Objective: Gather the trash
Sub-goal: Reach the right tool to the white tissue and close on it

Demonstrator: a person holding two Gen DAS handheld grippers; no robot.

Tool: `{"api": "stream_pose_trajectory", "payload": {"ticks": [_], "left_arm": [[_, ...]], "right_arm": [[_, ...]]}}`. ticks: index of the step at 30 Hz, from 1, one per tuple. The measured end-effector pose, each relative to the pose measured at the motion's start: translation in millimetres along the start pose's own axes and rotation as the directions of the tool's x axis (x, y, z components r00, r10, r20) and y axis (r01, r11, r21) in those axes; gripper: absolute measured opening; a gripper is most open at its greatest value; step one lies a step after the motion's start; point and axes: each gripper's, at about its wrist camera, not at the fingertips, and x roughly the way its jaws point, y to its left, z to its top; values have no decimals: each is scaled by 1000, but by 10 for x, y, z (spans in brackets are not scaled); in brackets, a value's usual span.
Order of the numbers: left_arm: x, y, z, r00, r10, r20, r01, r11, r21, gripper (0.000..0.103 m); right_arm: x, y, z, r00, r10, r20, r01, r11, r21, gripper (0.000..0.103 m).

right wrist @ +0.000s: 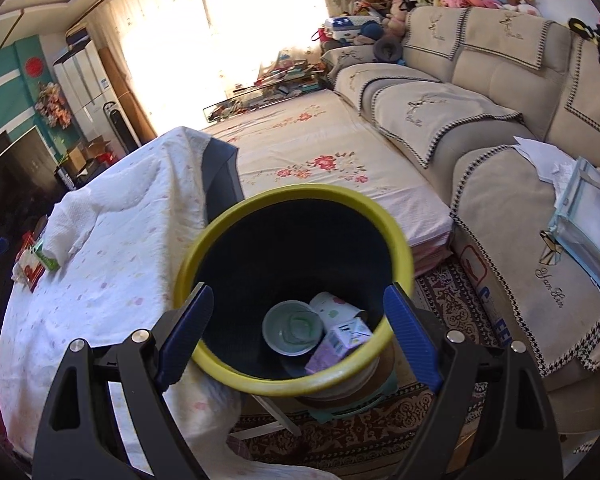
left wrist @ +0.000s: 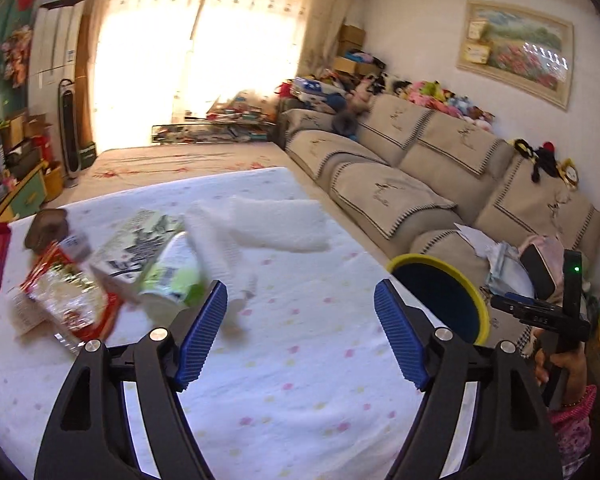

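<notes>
Lying in a blurred heap ahead-left of the wide, empty left tongs [left wrist: 300, 334], crumpled red-and-clear wrappers and cartons [left wrist: 112, 268] rest on the white dotted cloth surface [left wrist: 292, 380]. Below the wide, empty right tongs [right wrist: 298, 336], the yellow-rimmed dark round bin [right wrist: 220, 364] holds a pale green lid [right wrist: 293, 327] and a lilac carton [right wrist: 338, 344].
</notes>
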Motion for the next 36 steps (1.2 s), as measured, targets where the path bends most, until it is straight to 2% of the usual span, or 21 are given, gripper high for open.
{"api": "stream_pose_trajectory", "payload": {"ticks": [2,6,9,14,20,24,28,32,36], "left_arm": [[-130,307,-76,998,60,15,-59,998,-34,75],[-355,812,-256,982,185,41,-181,979,-89,76],[-479,1149,-387,968,245,52,-235,961,-149,77],[-538,1474,-541,967,252,48,-233,941,-244,77],[-450,1272,-558,963,266,41,-254,948,-191,80],[-434,1259,-563,967,252,33,-241,951,-191,80],[-469,1281,-570,970,240,42,-226,951,-212,80],[-476,1294,-581,971,235,44,-220,950,-223,80],[-450,1283,-585,972,230,36,-217,951,-219,80]], "right_arm": [[47,163,24,1000,18,-12,-18,999,-29,83],[176,589,75,997,66,-44,-70,992,-104,82],[264,944,129,991,119,-66,-128,978,-163,82],[361,1600,269,978,191,-80,-206,942,-265,82],[503,2372,441,961,262,-91,-277,886,-371,82],[823,2592,693,982,177,-72,-191,896,-400,82],[1252,2580,946,996,55,-76,-82,903,-422,82],[1531,2483,1109,996,13,-90,-46,924,-379,82],[1747,2399,1177,992,15,-125,-55,945,-323,82]]}}
